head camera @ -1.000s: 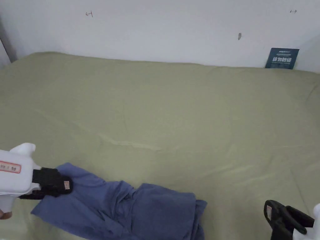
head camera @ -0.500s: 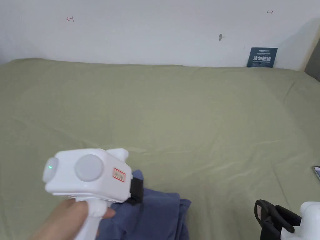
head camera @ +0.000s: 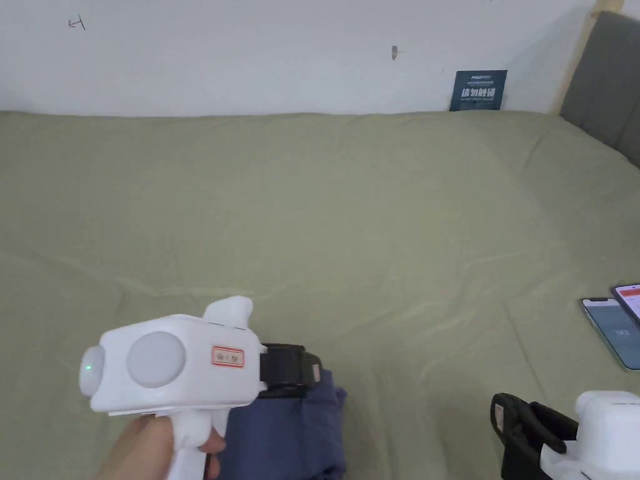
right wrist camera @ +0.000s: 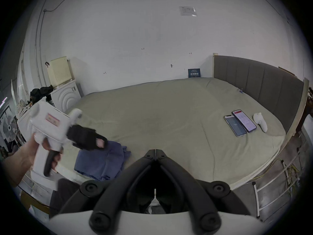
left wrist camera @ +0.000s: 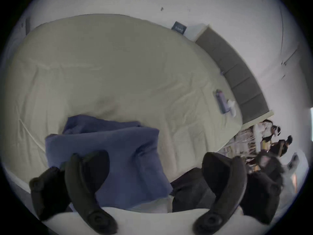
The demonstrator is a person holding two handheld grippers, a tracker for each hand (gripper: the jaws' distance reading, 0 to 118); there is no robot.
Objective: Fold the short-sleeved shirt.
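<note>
The blue short-sleeved shirt (head camera: 287,431) lies as a compact folded bundle at the near edge of the bed (head camera: 350,219). My left gripper (head camera: 300,372), held by a hand, hovers just over the bundle's far right corner. In the left gripper view its jaws stand wide apart, so this gripper (left wrist camera: 157,157) is open, with the shirt (left wrist camera: 110,145) beneath and beyond them. The right gripper view also catches it (right wrist camera: 94,140), blurred, above the shirt (right wrist camera: 101,160). My right gripper (head camera: 519,425) sits low at the near right, away from the shirt. Its tips (right wrist camera: 155,151) meet with nothing between them.
Two phones (head camera: 615,325) lie on the olive sheet at the right, with a white handheld device (right wrist camera: 260,124) beside them. A grey headboard (head camera: 606,69) bounds the bed's right side, and a small dark sign (head camera: 478,90) leans on the wall. People stand beyond the bed (left wrist camera: 271,137).
My left gripper swept right with the shirt's left end, and the spread shirt is now a narrow bundle. Its jaws now stand open. The head camera panned right, bringing the phones into view.
</note>
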